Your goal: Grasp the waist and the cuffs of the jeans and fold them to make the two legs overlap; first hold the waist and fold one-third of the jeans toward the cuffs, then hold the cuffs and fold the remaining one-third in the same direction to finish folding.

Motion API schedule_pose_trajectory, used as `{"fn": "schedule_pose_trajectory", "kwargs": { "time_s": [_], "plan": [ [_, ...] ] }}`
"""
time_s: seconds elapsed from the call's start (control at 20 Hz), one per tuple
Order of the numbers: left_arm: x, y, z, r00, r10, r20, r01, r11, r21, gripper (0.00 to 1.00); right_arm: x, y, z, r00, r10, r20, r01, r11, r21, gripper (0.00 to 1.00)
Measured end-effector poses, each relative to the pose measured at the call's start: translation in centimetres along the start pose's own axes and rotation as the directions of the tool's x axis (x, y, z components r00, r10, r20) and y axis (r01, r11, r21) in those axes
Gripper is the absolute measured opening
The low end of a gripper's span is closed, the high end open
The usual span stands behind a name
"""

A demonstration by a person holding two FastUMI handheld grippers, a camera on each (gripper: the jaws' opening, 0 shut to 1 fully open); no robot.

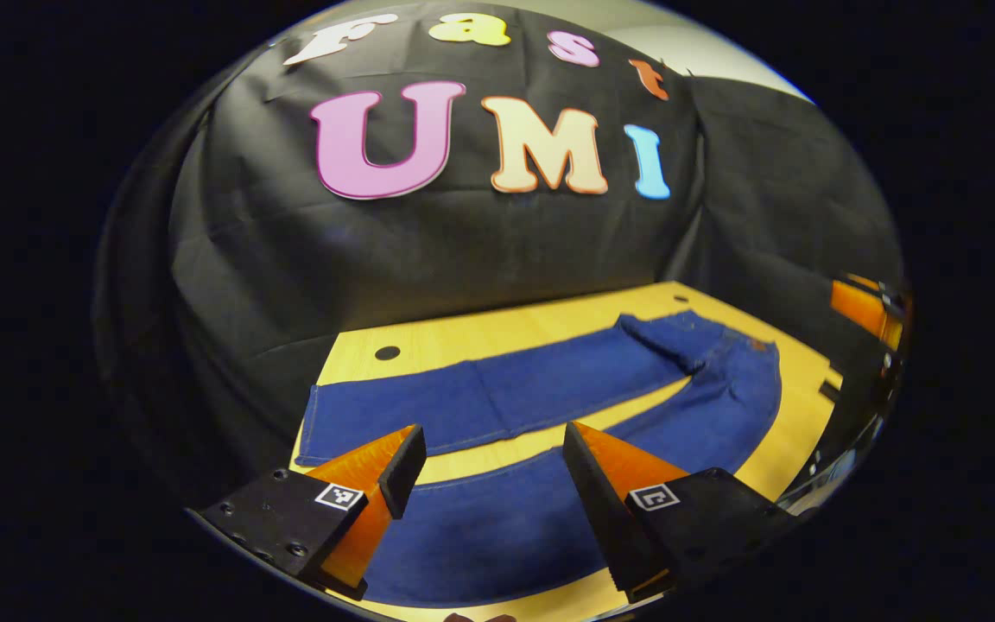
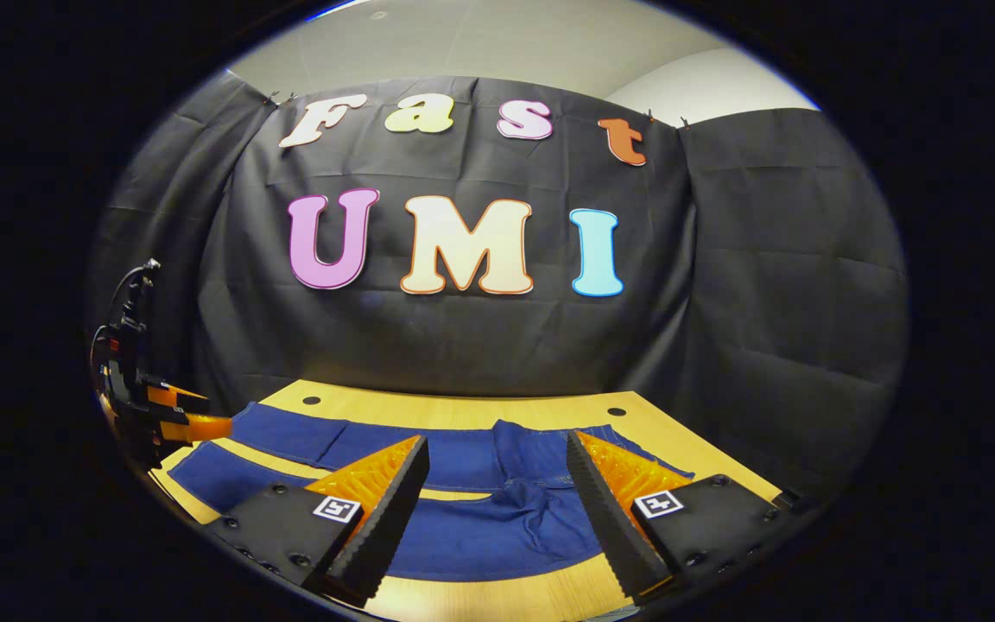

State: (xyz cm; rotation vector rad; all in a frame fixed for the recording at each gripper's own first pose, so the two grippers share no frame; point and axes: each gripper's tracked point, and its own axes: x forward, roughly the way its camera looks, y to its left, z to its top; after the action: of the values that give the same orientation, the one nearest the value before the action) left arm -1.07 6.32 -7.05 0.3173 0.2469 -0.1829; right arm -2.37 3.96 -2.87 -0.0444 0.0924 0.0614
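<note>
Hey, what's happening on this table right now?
A pair of jeans lies spread flat on the wooden table, legs apart, nothing folded yet. The left claw hovers open over the cuff end, and the right claw hovers open near the waist. Neither grips the denim.

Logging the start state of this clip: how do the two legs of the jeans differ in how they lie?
In the left gripper view, the far leg lies fairly straight with its cuff in sight, while the near leg curves toward the camera and passes beneath the left gripper. A strip of table separates them, so they do not overlap. Both lie flat and join at the waist.
</note>
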Motion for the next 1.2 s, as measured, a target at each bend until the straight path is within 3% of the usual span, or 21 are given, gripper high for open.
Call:
{"fn": "schedule_pose_trajectory", "kwargs": {
  "time_s": [0.15,0.3,0.55,0.8,0.9,1.0,1.1,1.2],
  "plan": [
    [-0.6,1.6,-2.9,0.993,-0.059,-0.105,0.073,0.989,0.130,0.95,-0.3,1.4,-1.0,0.999,0.024,-0.029,-0.024,1.000,-0.001,0.99],
    [-2.4,2.6,-6.3,0.964,-0.145,-0.225,0.200,0.950,0.242,0.96,-0.3,2.5,-1.8,0.998,0.045,-0.050,-0.044,0.999,0.016,0.99],
    [-5.3,3.9,-12.8,0.839,-0.234,-0.491,0.437,0.827,0.354,0.97,0.0,3.7,-2.8,0.994,0.062,-0.089,-0.058,0.997,0.044,0.99],
    [-7.0,5.4,-16.8,0.715,-0.251,-0.652,0.538,0.794,0.284,0.98,-0.1,4.4,-3.8,0.988,0.076,-0.133,-0.073,0.997,0.030,0.99],
    [-7.9,5.6,-18.1,0.660,-0.247,-0.709,0.591,0.753,0.288,0.97,-0.1,4.6,-3.8,0.987,0.082,-0.136,-0.079,0.997,0.026,0.99],
    [-8.0,6.1,-18.9,0.624,-0.224,-0.749,0.629,0.712,0.312,0.98,-0.1,4.6,-4.2,0.986,0.085,-0.146,-0.083,0.996,0.024,0.99],
    [-8.0,5.8,-19.5,0.598,-0.211,-0.773,0.639,0.708,0.301,0.98,-0.2,4.5,-4.4,0.984,0.087,-0.152,-0.083,0.996,0.029,0.99],
    [-7.6,6.3,-19.9,0.596,-0.194,-0.779,0.634,0.709,0.308,0.98,-0.3,4.0,-4.5,0.985,0.078,-0.154,-0.075,0.997,0.028,0.99]
  ]
}}
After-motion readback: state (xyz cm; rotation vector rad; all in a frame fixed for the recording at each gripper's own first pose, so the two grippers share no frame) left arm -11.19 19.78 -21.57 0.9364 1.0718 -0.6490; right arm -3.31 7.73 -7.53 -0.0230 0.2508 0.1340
